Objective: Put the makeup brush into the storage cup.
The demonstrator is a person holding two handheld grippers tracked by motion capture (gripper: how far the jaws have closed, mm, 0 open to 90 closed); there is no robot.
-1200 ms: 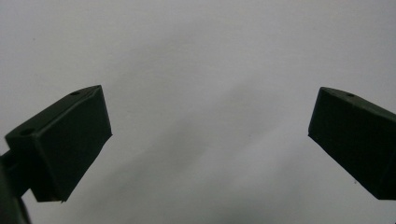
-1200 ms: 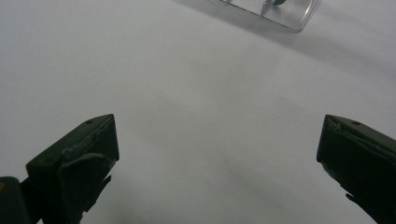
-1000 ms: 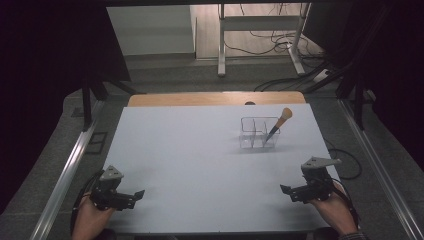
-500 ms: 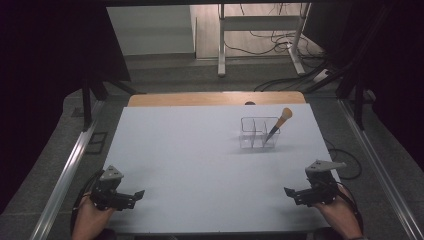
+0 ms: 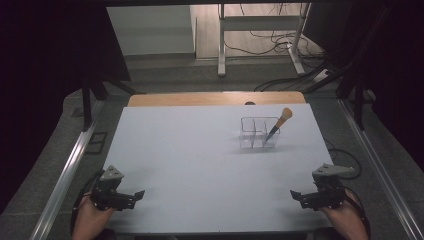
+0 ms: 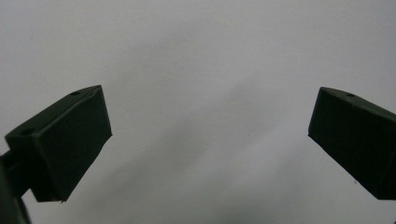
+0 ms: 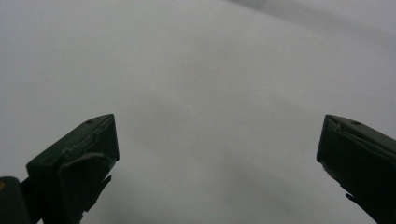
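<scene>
A large pale table [image 5: 200,165] took up the middle of the high view, with a strip of bare wood [image 5: 215,98] along its far edge in the upper centre of the frame. Beyond it, at the top, stood the legs of a metal stand [image 5: 260,37] with loose cables lying on the floor.

In the lower left corner of the high view the left gripper [image 5: 134,196] was held low over the near edge of the table, its jaws pointing toward the centre of the frame. In the left gripper view [image 6: 210,140] its two black jaws stood wide apart at the left and right edges, with bare pale tabletop between them and nothing held. In the lower right corner the right gripper [image 5: 296,196] mirrored it, jaws turned toward the centre. The right gripper view [image 7: 217,158] showed its jaws spread just as wide, empty as well.

Right of centre in the upper half of the high view sat a clear organiser [image 5: 259,133] with several compartments, well apart from both grippers. A brush [image 5: 280,122] with an orange-tan head leaned in its rightmost compartment, handle down and head tilted toward the upper right, above the rim.
</scene>
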